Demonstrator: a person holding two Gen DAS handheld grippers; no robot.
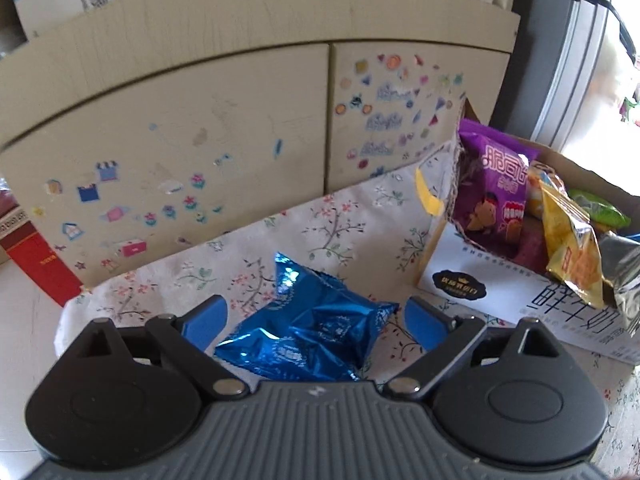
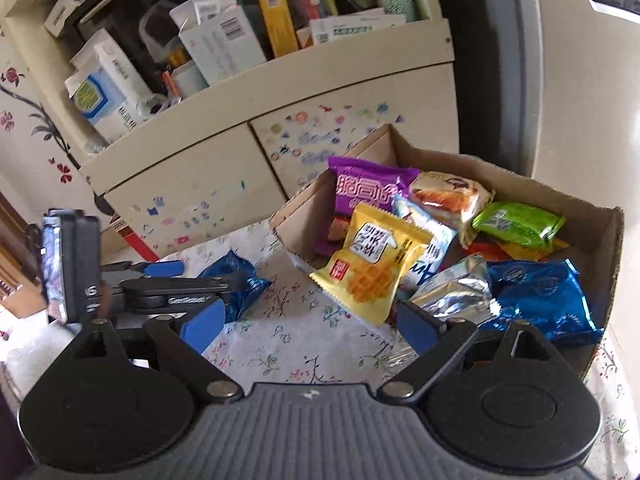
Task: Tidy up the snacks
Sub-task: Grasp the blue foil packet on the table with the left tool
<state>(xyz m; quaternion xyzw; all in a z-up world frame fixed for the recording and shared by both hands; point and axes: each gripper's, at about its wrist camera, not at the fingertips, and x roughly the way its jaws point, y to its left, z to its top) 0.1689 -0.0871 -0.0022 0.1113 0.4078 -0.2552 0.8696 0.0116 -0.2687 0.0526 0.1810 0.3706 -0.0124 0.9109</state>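
Left wrist, left claw (image 1: 312, 316) spread around blue packet (image 1: 308, 336), right claw (image 2: 308, 320) spread, empty.

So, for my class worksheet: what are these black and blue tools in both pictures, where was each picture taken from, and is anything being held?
Each picture comes from a camera mounted on a tool a person carries. The left hand-held gripper hangs open over a blue foil snack packet lying on the floral tablecloth, not gripping it. The right hand-held gripper is open and empty, beside a cardboard box that holds a yellow waffle packet, a purple packet and others.
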